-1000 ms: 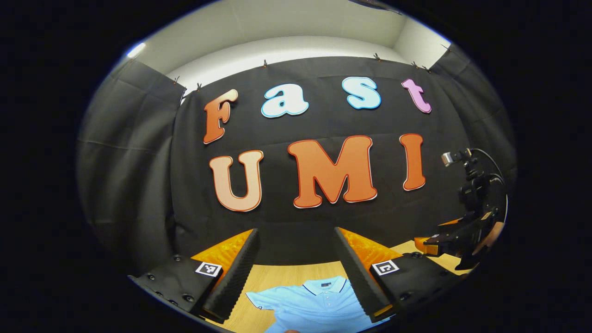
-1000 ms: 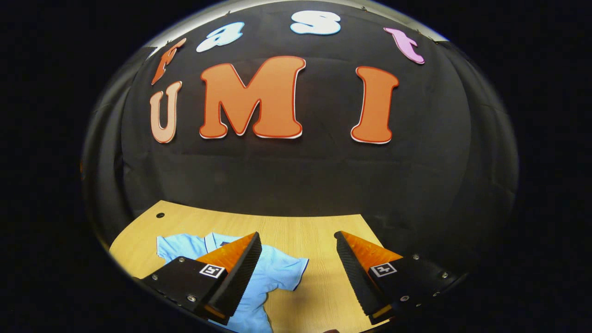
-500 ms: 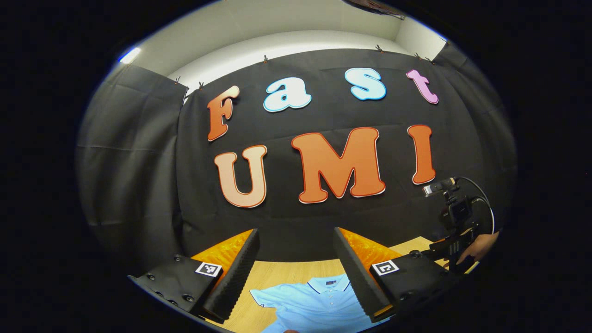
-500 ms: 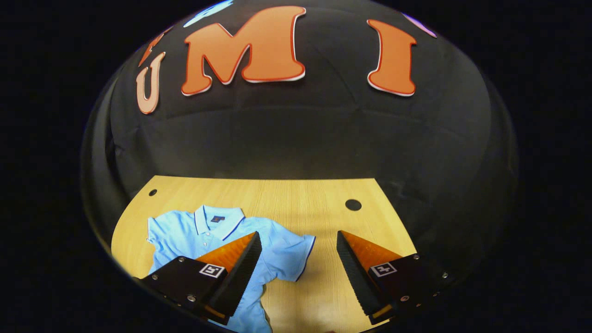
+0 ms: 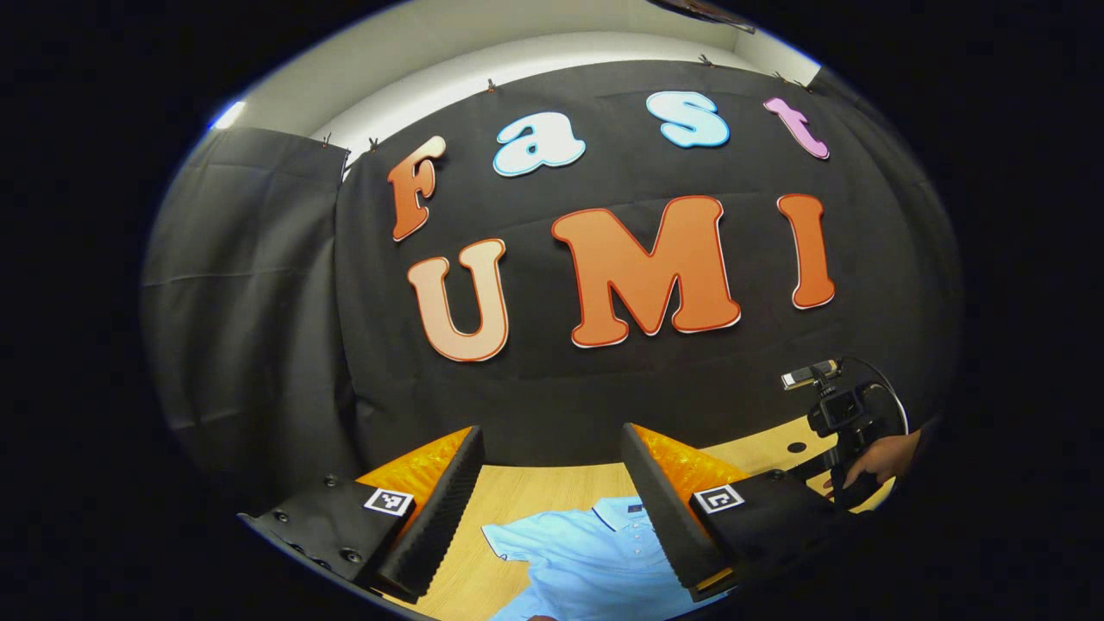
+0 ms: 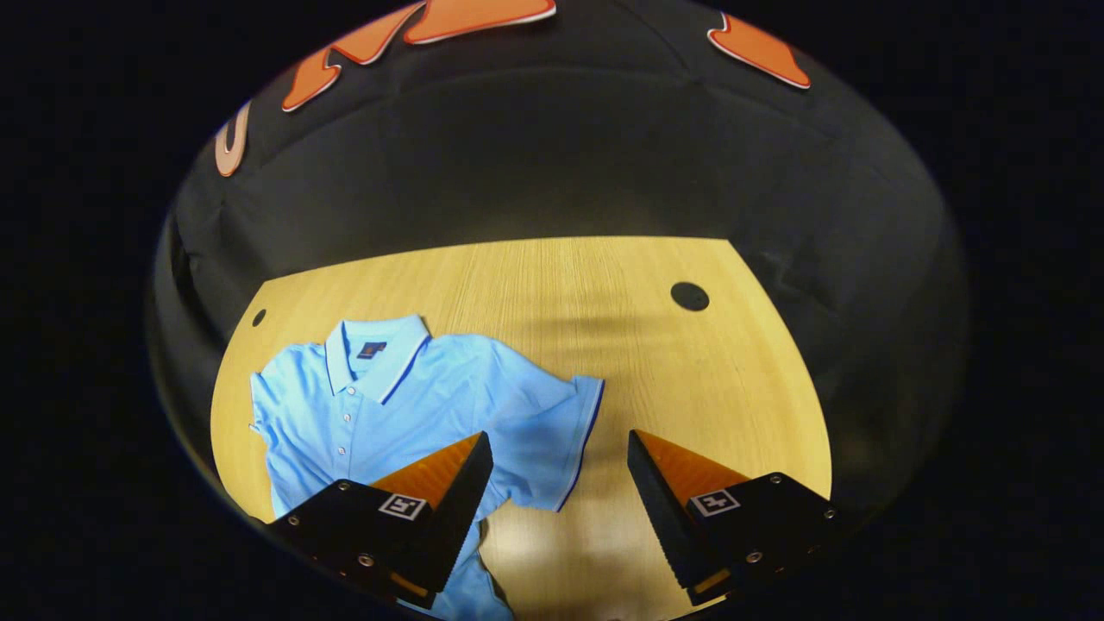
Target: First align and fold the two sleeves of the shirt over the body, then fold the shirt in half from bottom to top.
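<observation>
A light blue polo shirt (image 6: 405, 405) lies flat on the wooden table (image 6: 690, 379), collar toward the back wall, buttons up. One short sleeve (image 6: 561, 440) with a dark trim spreads out toward the table's middle. My right gripper (image 6: 559, 470) hovers open above that sleeve's edge, nothing between its fingers. In the left gripper view the shirt (image 5: 586, 556) lies low between the fingers, and my left gripper (image 5: 552, 483) stands open above it, holding nothing. The right gripper (image 5: 841, 423) with a hand on it is at the far right of that view.
The table (image 5: 517, 509) has a large round hole (image 6: 689, 296) at the back right and a small hole (image 6: 259, 317) at the back left. Black cloth walls close the table at the back and sides.
The right gripper has tilted down and moved in over the table, so the whole upper shirt and its sleeve now show. The left gripper has tipped down slightly. Both stay open.
</observation>
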